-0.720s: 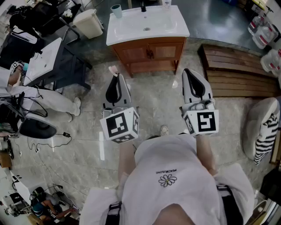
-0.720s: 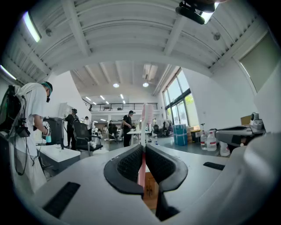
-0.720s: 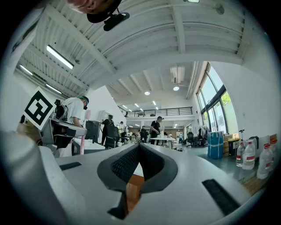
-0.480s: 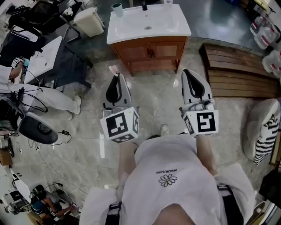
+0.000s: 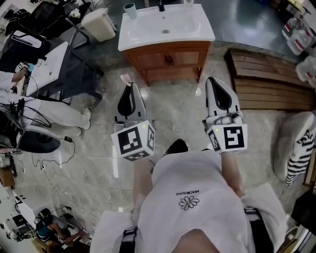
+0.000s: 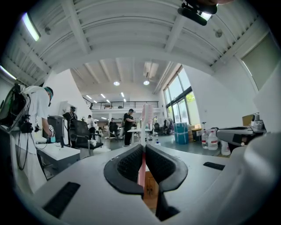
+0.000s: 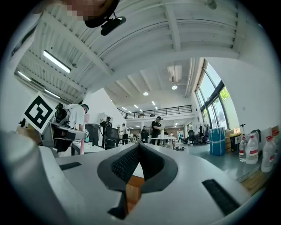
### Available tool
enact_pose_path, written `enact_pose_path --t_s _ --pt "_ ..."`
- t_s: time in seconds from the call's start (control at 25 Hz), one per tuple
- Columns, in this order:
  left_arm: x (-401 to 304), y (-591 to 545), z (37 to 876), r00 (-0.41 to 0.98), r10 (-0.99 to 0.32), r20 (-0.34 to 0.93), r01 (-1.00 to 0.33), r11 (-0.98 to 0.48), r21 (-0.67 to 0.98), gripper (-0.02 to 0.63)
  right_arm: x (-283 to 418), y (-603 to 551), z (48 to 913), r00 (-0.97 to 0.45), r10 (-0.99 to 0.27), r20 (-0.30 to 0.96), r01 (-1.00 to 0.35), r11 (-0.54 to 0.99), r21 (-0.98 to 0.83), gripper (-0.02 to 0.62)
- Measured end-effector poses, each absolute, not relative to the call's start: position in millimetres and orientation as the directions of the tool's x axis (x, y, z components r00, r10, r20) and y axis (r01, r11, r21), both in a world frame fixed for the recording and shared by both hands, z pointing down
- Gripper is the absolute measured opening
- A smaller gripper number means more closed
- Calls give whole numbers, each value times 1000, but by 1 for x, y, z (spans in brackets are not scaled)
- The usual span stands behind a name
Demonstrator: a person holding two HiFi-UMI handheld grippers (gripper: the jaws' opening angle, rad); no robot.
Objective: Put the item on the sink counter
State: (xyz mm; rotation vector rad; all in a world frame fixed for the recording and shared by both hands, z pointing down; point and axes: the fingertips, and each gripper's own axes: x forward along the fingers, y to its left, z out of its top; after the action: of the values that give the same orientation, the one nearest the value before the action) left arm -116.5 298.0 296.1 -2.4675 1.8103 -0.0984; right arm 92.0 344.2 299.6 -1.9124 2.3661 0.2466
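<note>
A pink toothbrush [image 6: 147, 115] stands upright between the jaws of my left gripper [image 6: 144, 147], which is shut on its handle. In the head view its pale pink head [image 5: 125, 78] pokes out past the left gripper [image 5: 129, 85]. My right gripper [image 5: 211, 79] is shut with nothing in it, as the right gripper view [image 7: 138, 145] confirms. Both are held over the floor, just short of the sink counter [image 5: 148, 35], a white basin top on a wooden cabinet [image 5: 168, 60]. A teal cup [image 5: 130, 10] stands on the counter's far left corner and a black faucet [image 5: 161, 7] at the back.
A wooden slatted platform [image 5: 269, 81] lies to the right of the cabinet. A white bin [image 5: 98, 24] and a dark desk [image 5: 69, 74] stand to the left. A person in white [image 5: 47, 111] sits at the left. A striped bag [image 5: 298, 148] is at the right edge.
Both grippers hold nearly the same place. A dark shoe has come forward below me where a pale one showed. The person at the left has shifted a little.
</note>
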Motion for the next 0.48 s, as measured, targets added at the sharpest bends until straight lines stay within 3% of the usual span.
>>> enact_pose_path --t_s 0.48 --pt "-108 263 303 302 -953 19 -948 -302 -100 34 99 311 308 -197 -970 -145 -978 183 105 11"
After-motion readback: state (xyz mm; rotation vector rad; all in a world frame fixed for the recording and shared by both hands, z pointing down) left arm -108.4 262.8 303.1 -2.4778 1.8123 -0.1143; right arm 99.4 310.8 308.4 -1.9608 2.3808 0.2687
